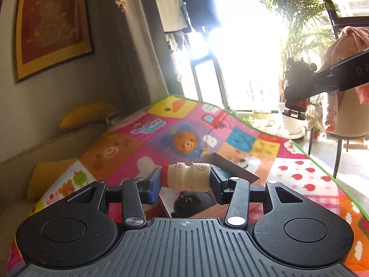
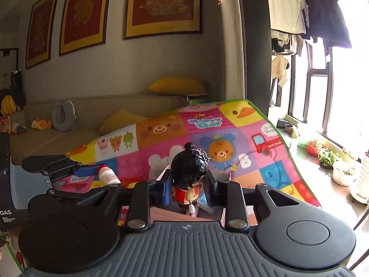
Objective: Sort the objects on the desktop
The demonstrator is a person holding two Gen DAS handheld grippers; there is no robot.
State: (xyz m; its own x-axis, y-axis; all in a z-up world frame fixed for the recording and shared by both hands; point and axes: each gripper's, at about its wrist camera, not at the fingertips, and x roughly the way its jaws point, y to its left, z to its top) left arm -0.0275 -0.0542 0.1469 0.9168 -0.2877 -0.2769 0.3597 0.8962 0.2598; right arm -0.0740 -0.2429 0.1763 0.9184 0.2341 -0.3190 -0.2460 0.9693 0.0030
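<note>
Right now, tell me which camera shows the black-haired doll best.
The right wrist view: the doll sits close and centred in the right claw. The left wrist view shows it small, backlit and dark at the right edge.

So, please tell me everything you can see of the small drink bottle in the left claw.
The small drink bottle is cream-coloured, looks plastic, has a ribbed waist, a red cap end and a red round logo. It lies sideways, clamped end to end between the blue pads of the left claw, lifted above the colourful cartoon mat and an open cardboard box. Only the pads touch it.
</note>
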